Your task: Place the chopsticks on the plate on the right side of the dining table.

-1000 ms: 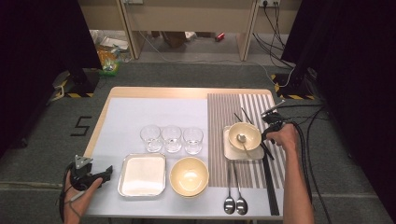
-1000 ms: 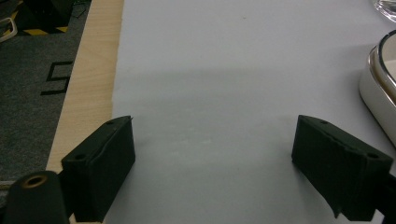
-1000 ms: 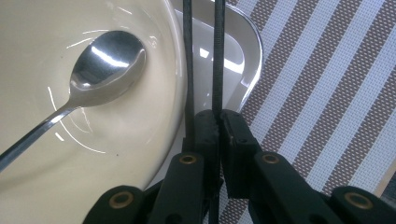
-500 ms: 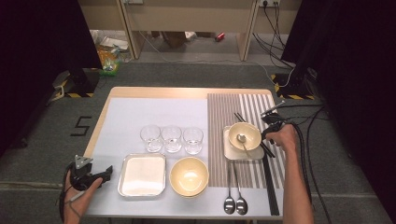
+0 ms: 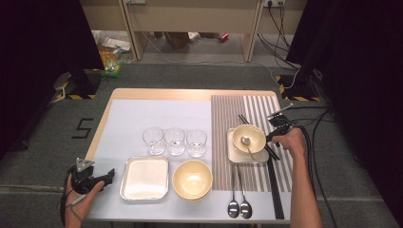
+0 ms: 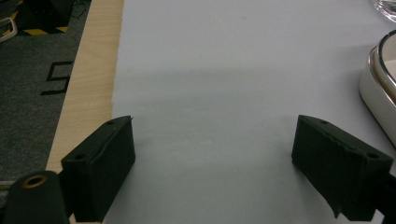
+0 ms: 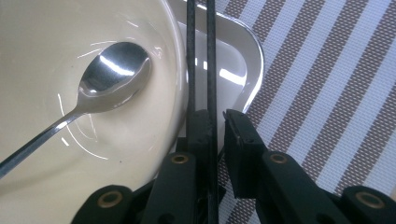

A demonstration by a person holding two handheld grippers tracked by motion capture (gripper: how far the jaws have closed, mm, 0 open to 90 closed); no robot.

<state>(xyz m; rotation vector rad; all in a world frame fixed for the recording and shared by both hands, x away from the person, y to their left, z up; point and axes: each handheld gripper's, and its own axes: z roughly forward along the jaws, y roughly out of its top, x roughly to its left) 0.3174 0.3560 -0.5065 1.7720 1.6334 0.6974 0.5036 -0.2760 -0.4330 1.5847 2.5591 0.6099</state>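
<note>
Chopsticks [image 7: 200,56] lie across the small bowl's [image 5: 249,138] right rim, over the white dish [image 5: 233,152]. Right gripper [image 7: 215,122] jaws have just been opening, sticks still between them; widen further, then lift straight away. Left gripper [image 6: 212,158] waits apart, empty, at the tabletop's [image 5: 157,111] near-left corner.

cream bowl [image 7: 70,116] — black chopsticks [image 7: 200,56], striped placemat [image 7: 327,70]

A black "5" [image 5: 83,128] on the floor [image 5: 47,156].

Hand-held gripper [image 7: 215,125] opening around 2 chopsticks [image 7: 201,56]
</note>
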